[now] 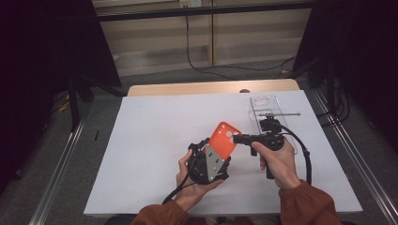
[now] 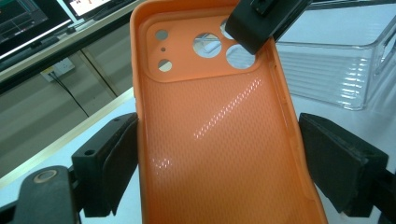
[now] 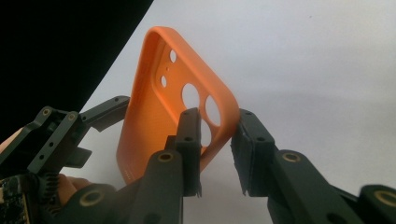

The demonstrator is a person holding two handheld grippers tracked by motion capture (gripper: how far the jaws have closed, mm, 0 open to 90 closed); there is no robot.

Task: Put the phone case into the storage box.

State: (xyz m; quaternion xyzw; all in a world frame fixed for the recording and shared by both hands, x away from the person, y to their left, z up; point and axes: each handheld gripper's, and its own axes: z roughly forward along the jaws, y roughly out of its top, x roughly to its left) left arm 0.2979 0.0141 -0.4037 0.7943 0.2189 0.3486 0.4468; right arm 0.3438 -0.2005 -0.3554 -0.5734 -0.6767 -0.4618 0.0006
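Note:
An orange phone case [image 1: 223,143] is held tilted above the white table sheet [image 1: 150,140], its camera holes toward the top. My left gripper [image 1: 213,155] is shut on the case across its width; in the left gripper view both black pads [image 2: 122,154] press the side walls of the case [image 2: 219,140]. My right gripper [image 1: 236,138] comes in from the right and grips the top rim by the camera holes. In the right gripper view one jaw sits inside the case [image 3: 144,135] and the other outside, the right gripper [image 3: 217,140] pinching the wall between them.
A clear plastic box [image 1: 270,117] stands on the sheet just behind my right gripper, also visible in the left gripper view as the clear plastic box [image 2: 336,70]. The wooden table edge [image 1: 211,87] runs along the back. Cables trail from both grippers toward the person.

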